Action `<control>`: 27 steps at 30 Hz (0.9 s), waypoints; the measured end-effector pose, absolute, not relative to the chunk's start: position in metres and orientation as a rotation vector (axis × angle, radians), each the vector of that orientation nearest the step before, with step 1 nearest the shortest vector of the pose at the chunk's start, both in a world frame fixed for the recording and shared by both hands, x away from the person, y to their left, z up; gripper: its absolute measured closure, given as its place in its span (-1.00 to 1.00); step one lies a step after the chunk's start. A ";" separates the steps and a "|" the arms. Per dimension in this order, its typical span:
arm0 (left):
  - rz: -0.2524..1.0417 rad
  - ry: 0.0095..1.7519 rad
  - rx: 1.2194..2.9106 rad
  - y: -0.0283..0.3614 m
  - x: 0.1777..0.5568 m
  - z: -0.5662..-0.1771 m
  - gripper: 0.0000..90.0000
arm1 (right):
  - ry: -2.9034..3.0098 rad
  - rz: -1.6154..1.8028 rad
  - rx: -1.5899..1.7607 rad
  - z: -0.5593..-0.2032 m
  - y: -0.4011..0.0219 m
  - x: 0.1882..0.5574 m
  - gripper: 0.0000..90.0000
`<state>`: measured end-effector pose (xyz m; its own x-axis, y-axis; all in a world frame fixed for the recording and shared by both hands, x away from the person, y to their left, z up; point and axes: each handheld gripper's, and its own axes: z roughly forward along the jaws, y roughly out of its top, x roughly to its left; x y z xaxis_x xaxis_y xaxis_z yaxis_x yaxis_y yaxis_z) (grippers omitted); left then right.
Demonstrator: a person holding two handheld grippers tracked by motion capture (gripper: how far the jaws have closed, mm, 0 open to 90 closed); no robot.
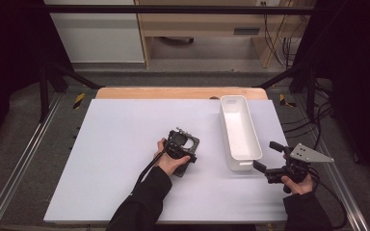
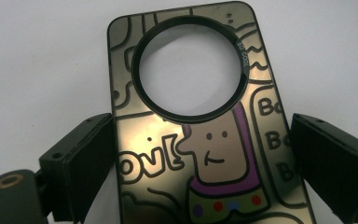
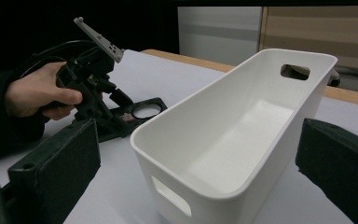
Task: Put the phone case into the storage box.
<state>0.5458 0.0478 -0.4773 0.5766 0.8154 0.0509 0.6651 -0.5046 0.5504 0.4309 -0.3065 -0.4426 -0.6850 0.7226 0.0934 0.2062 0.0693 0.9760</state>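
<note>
Right of the phone case [image 1: 187, 144], white bin [image 1: 240, 131].

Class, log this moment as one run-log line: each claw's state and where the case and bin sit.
left claw: open, astride phone case | right claw: open, facing white bin | bin: empty

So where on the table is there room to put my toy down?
Lots of bare room on the white mat left of the phone case, and along the far edge behind it. The near strip between the two hands is free too. It's crowded between the left gripper and the white bin, and beside the right gripper. The bin itself is empty.
</note>
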 end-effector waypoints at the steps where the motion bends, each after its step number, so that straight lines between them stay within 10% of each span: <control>1: 0.420 1.184 2.331 0.048 0.546 -0.477 -0.83 | 1.936 1.650 0.921 -0.443 -0.307 0.431 -0.99; 27: 0.443 1.159 2.321 0.051 0.546 -0.475 -0.74 | 1.937 1.654 0.918 -0.443 -0.307 0.431 -0.99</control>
